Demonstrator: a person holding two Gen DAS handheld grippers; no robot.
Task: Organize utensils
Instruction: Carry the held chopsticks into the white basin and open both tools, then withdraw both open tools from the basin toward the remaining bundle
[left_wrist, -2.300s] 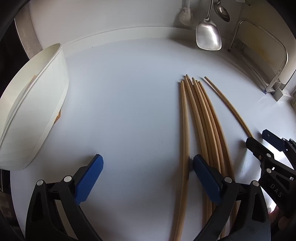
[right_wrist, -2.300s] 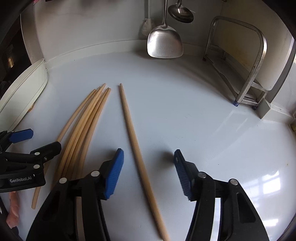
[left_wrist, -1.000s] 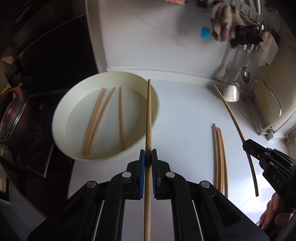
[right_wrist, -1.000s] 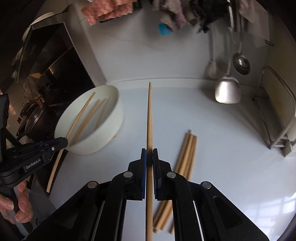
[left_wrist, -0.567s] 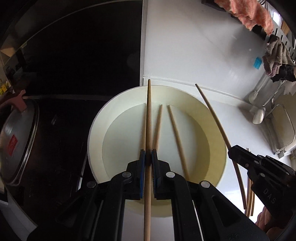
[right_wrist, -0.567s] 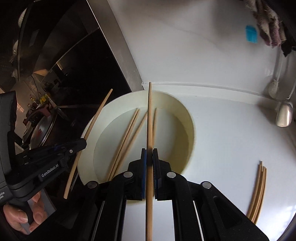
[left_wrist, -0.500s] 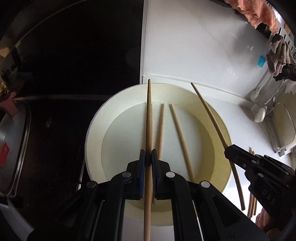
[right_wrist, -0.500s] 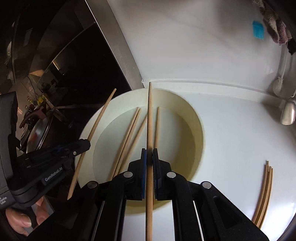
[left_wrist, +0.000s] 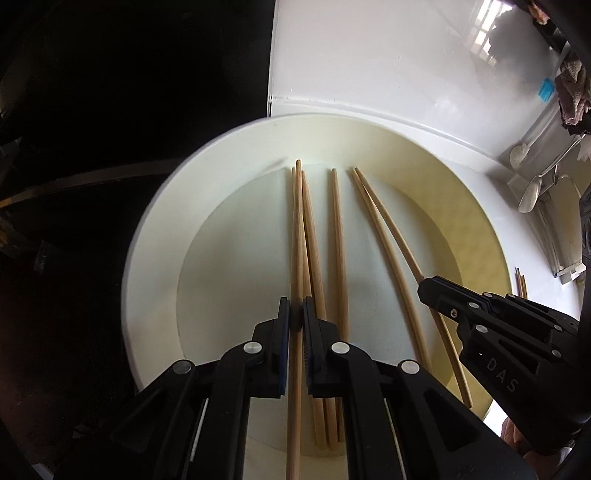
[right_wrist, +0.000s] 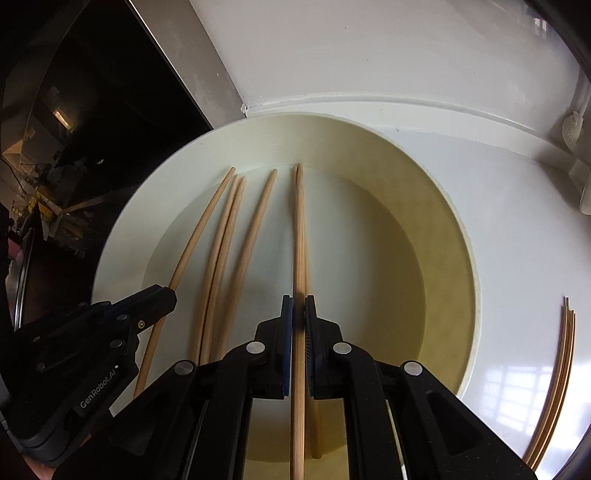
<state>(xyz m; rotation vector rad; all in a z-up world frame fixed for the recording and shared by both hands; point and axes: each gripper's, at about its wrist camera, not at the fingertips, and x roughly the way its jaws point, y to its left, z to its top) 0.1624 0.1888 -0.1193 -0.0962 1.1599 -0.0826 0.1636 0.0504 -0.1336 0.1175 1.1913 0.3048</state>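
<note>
left gripper (left_wrist: 295, 314) clenches wooden chopstick (left_wrist: 295, 240) | right gripper (right_wrist: 298, 310) grasps another (right_wrist: 298, 240) | round cream bowl (left_wrist: 155, 229)

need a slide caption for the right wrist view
Right tool shut on a chopstick above the cream bowl holding three loose chopsticks.

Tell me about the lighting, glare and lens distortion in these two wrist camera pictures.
Left wrist view: left side almost black; window glare on the white wall; fisheye bows the chopstick in the right claw. Right wrist view: window reflection on the counter; the bowl is yellower on its right side; the loose chopsticks curve near the edge; both views are sharp.
</note>
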